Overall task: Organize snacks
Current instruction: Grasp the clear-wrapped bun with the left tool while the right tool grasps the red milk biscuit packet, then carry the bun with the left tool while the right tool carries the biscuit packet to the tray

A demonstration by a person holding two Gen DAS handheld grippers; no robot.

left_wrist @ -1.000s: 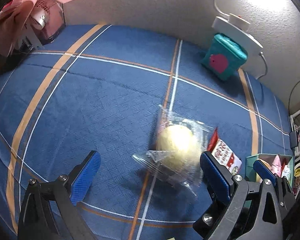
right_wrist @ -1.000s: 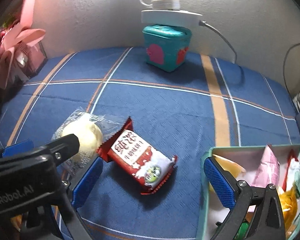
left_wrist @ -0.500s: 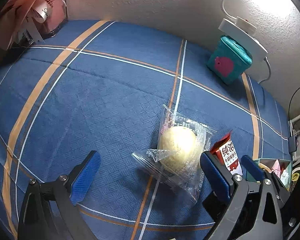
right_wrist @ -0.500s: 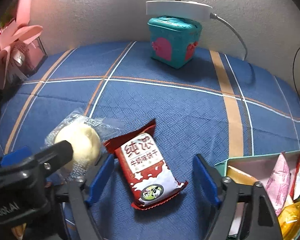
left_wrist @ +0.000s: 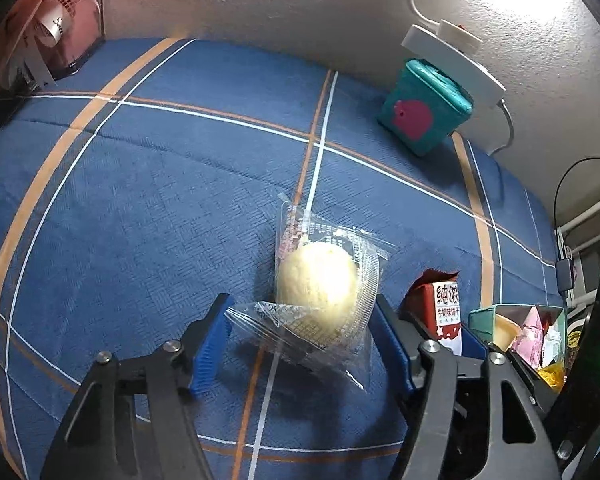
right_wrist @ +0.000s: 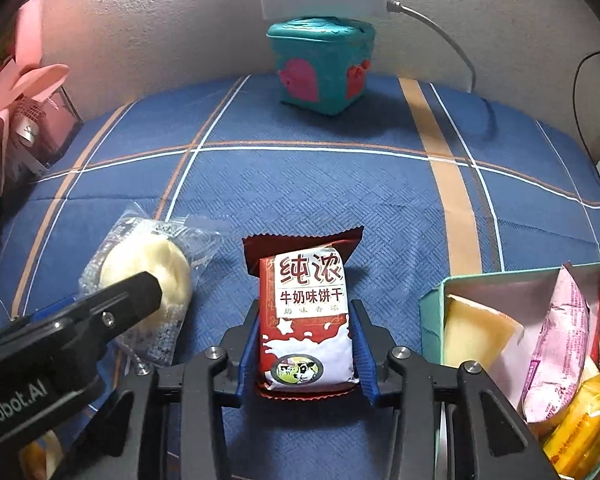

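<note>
We see our right gripper (right_wrist: 306,344), its jaws just closed in, pressing both blue pads on the red biscuit pack (right_wrist: 306,316), which lies on the blue cloth (right_wrist: 300,184) just left of the green snack box (right_wrist: 432,312). Our left gripper (left_wrist: 300,332) has been closing around the wrapped bun (left_wrist: 320,284) (left of the pack); whether its pads touch the clear wrapper is hard to tell. The box is cut off at the frame's edge.
</note>
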